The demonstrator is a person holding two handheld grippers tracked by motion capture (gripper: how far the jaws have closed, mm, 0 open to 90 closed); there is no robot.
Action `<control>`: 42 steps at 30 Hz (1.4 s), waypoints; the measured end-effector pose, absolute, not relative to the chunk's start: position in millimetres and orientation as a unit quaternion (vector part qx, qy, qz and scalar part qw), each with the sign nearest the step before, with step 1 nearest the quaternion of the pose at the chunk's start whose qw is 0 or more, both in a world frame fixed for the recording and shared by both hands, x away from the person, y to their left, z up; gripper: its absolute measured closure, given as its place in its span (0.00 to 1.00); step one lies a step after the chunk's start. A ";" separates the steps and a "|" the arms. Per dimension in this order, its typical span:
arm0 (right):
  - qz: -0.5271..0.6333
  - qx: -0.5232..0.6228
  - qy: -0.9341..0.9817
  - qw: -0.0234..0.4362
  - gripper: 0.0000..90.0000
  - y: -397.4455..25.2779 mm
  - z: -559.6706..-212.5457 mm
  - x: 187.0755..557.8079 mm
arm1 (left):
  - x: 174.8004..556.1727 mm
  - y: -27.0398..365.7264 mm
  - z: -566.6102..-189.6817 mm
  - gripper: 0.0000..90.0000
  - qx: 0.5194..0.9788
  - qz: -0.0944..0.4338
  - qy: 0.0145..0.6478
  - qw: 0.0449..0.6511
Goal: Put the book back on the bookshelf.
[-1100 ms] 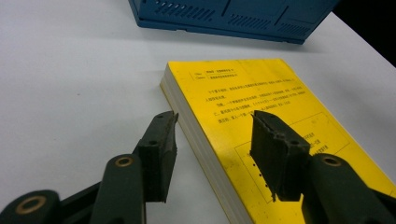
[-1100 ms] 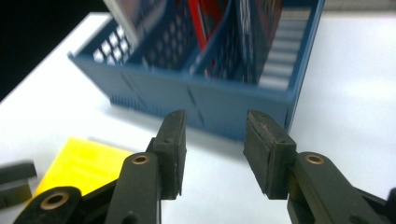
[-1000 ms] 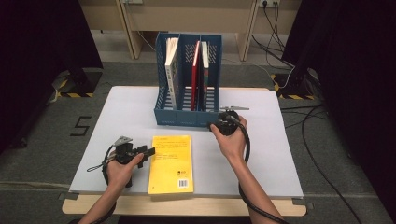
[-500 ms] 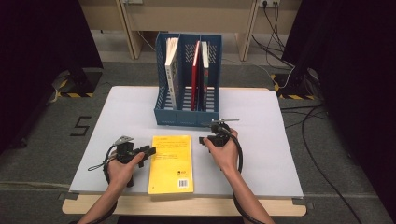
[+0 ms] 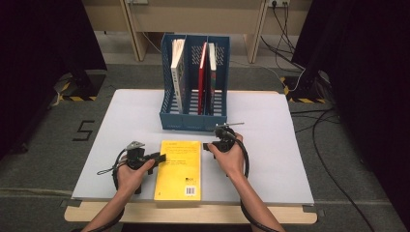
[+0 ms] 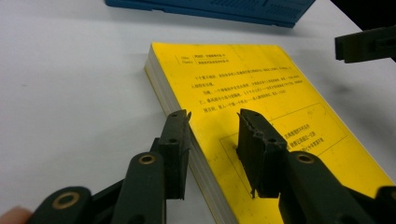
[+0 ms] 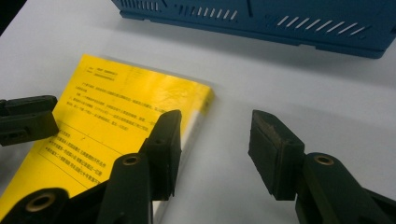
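High view: yellow book [image 5: 178, 168] flat on the grey table [image 5: 121, 121], in the lower centre of the frame, front cover up, long side running toward the bottom edge. Just above it, in the middle of the frame, blue file rack [image 5: 195, 82] with three compartments; white-covered book [image 5: 178, 75] upright in the left compartment, red book [image 5: 202, 77] and dark book [image 5: 211, 77] upright side by side more to the right, exact compartment not sure. Left gripper [image 5: 155, 157] at the left edge of the yellow book, held by the left hand [image 5: 133, 173], coming from the lower left. Right gripper [image 5: 209, 145] at the upper right corner of the same book, held by the right hand [image 5: 230, 157].

Left gripper view: left gripper [image 6: 213, 126] released, jaws apart and standing on both sides of the book's left edge, one jaw over the table [image 6: 70, 93], the other over the yellow cover [image 6: 261, 93]. Contact with the book not clear. Tip of the other gripper [image 6: 366, 43] at the upper right of the frame.

Right gripper view: right gripper [image 7: 215, 128] also released, jaws wide apart. Left jaw over the edge of the yellow book [image 7: 116, 116], right jaw over bare table [image 7: 289, 79]. Nothing grasped between them. Base of the blue file rack [image 7: 280, 21] along the top of the frame.
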State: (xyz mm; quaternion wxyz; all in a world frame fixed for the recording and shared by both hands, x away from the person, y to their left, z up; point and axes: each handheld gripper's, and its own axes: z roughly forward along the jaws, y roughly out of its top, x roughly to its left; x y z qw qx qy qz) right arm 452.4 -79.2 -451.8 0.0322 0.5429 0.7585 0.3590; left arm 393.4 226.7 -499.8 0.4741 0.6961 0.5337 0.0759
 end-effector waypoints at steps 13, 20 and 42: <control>0.350 0.558 0.752 0.001 0.59 -80.8 -460.8 466.1 | 379.5 210.9 -495.6 0.67 0.714 0.062 0.513 0.471; 0.334 0.563 0.756 -0.007 0.57 -77.3 -466.1 472.8 | 370.4 205.0 -495.5 0.66 0.722 0.049 0.504 0.472; 0.318 0.570 0.758 -0.016 0.55 -79.5 -469.9 484.5 | 358.9 213.4 -490.9 0.76 0.738 0.063 0.494 0.455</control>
